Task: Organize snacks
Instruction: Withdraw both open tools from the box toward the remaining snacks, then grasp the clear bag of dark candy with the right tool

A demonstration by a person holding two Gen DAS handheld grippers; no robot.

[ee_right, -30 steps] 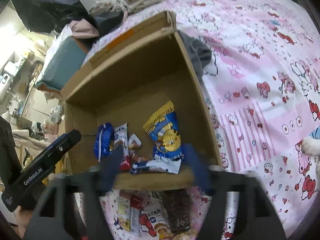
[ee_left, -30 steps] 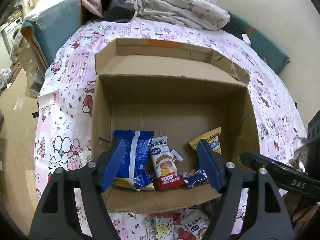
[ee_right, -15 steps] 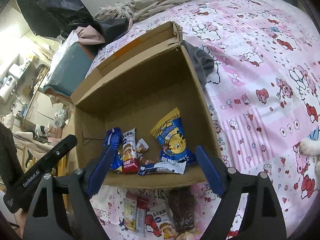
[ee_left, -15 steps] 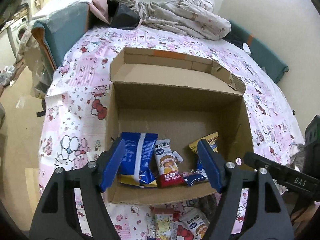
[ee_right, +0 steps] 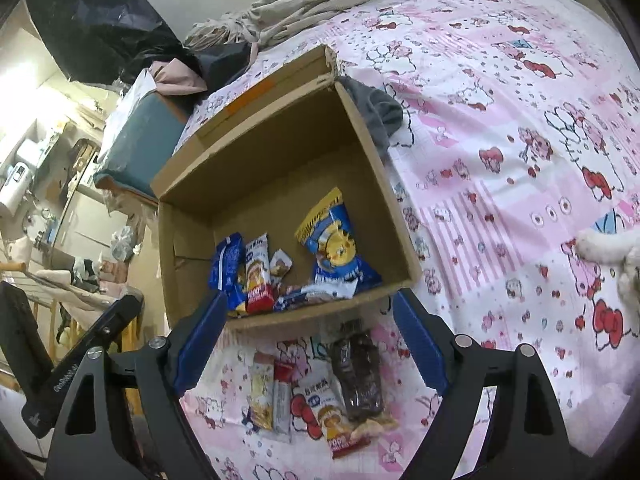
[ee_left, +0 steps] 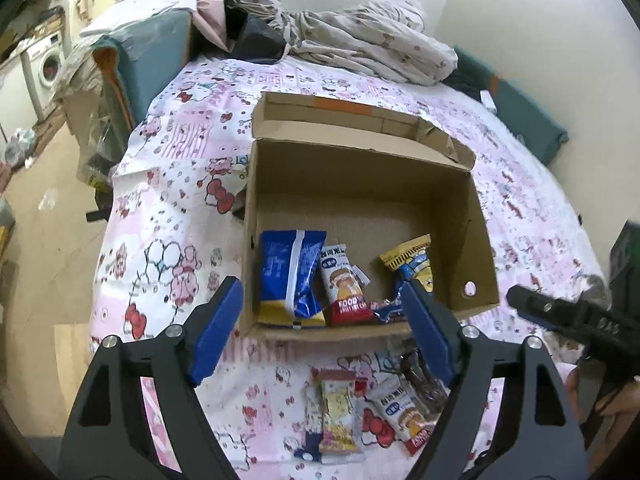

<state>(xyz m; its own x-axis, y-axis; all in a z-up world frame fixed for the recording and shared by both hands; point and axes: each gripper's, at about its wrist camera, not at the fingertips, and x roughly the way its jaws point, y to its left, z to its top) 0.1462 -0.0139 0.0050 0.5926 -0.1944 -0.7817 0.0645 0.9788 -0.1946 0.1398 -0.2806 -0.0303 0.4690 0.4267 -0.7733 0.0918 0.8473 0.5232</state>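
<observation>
Bed (ee_left: 168,208) carries cardboard box (ee_left: 478,216), loose snacks (ee_left: 380,412).

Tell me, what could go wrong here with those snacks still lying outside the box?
The loose snack packets overlap in a tight heap on the bedsheet, so the open right gripper might pinch two at once. The sheet is soft, and fingers pressing down could snag the cloth. The heap also lies close to the cardboard box, whose near wall a lifted packet could catch on.

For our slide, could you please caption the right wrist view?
Open right gripper above loose snack packets on the bedsheet, before a part-filled cardboard box.
</observation>
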